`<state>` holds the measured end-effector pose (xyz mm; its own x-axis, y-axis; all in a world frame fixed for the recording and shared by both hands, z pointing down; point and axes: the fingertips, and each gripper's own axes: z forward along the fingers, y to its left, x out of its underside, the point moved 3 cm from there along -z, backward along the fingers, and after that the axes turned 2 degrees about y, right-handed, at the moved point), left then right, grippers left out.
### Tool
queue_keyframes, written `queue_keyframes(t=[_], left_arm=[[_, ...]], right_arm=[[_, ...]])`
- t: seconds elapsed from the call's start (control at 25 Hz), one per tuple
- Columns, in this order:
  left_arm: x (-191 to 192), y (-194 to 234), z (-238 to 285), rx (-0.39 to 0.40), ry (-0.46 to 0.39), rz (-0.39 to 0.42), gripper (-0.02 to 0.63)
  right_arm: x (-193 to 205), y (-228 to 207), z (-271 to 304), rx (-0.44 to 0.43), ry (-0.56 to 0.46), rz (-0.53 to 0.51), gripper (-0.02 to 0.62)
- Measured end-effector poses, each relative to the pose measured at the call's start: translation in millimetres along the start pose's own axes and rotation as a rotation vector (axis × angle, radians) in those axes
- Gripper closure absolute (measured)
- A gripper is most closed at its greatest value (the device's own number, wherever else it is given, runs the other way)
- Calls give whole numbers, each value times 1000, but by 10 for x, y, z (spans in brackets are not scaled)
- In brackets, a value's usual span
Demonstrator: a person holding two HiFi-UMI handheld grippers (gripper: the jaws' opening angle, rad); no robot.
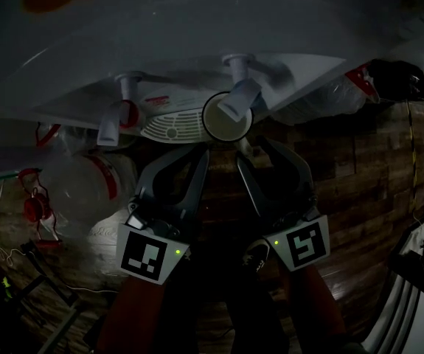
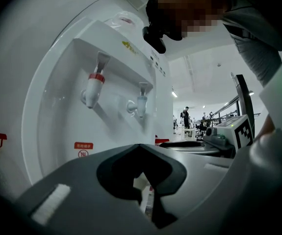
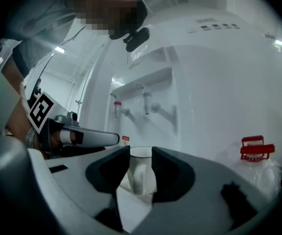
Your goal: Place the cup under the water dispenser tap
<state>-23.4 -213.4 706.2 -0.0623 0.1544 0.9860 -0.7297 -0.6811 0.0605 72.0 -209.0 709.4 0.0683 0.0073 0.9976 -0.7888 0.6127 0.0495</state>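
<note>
The cup [image 3: 141,174], a pale paper one held upright, is clamped by its side walls between the two jaws of the right tongs [image 3: 141,153], which are closed on it low enough to leave the mouth free for water. In the head view its open rim sits directly below the spout of the pale tap [image 1: 235,103], which overlaps the rim, so the cup looks lined up with that tap and not with the red-collared tap [image 1: 114,120] further along the recess. No tabletop carries anything here. The cup hangs in the recess of the white water dispenser [image 3: 214,92], just beside the drip grille [image 1: 169,127], and I cannot tell whether its base touches the tray. Gripping from the front keeps the tongs clear of both taps, and I judge the placing nearly done, with only setting down and release left. The left tongs [image 2: 140,148] are closed on nothing and held alongside, near the right pair, probably to keep them out of the way.
</note>
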Motion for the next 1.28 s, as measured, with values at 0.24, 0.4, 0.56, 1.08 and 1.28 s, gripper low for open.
queue_keyframes(t=[0.24, 0.4, 0.56, 1.08, 1.28], left_arm=[[-445, -214, -184, 11, 18, 28, 598], [-917, -331, -355, 4, 3, -5, 598], [-1444, -487, -587, 15, 11, 24, 598], [-3058, -1009, -1372, 125, 24, 91, 599], [-3633, -1106, -1617, 167, 38, 130, 600]], right_arm=[[-548, 58, -205, -16, 15, -1, 446], [-1056, 115, -358, -38, 30, 1, 468], [-1613, 195, -584, -50, 61, -8, 540], [-3573, 567, -1097, -133, 34, 78, 581], [-4149, 716, -1118, -200, 54, 91, 581]])
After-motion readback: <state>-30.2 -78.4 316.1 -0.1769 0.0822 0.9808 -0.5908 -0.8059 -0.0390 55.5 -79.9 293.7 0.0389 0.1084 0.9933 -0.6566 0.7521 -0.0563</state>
